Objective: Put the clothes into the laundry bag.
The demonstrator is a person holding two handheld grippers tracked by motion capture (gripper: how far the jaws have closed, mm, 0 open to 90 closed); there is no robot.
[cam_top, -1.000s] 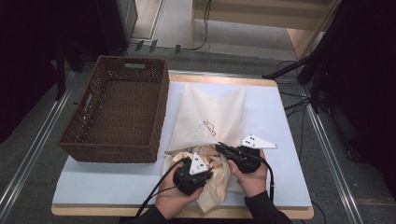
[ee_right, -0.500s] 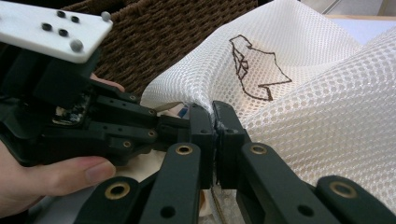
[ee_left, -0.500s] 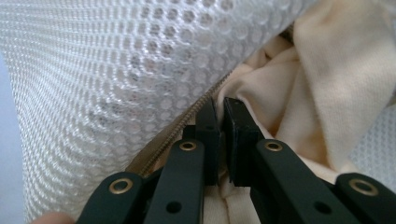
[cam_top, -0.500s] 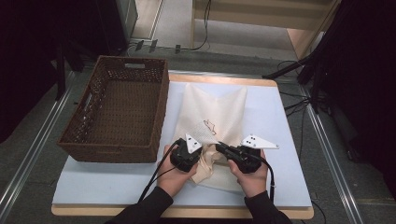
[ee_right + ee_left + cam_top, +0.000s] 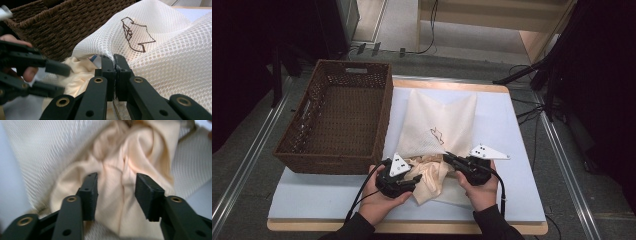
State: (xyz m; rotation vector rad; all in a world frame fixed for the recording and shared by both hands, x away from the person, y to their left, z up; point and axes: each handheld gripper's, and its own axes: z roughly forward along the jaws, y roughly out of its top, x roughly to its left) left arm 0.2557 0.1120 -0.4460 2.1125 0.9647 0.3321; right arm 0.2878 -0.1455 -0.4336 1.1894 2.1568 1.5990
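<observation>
Jaws of my right gripper (image 5: 115, 65) pinch the mouth edge of the white mesh laundry bag (image 5: 439, 125), which lies mid-worktop; my left gripper (image 5: 116, 191), jaws wide, straddles the cream crumpled cloth (image 5: 125, 170) at the bag's mouth. I should grip a thick fold and keep the mouth lifted. Brown wicker basket (image 5: 342, 112) crowds my left; open pale blue worktop (image 5: 512, 130) lies right.

I work at a lab-style recording bench: a pale blue mat (image 5: 512, 130) on a wooden table (image 5: 452, 86), flanked by metal floor rails (image 5: 242, 165), dark curtains (image 5: 607, 75), and loose cables (image 5: 532, 107) on a grey floor (image 5: 402, 30).
</observation>
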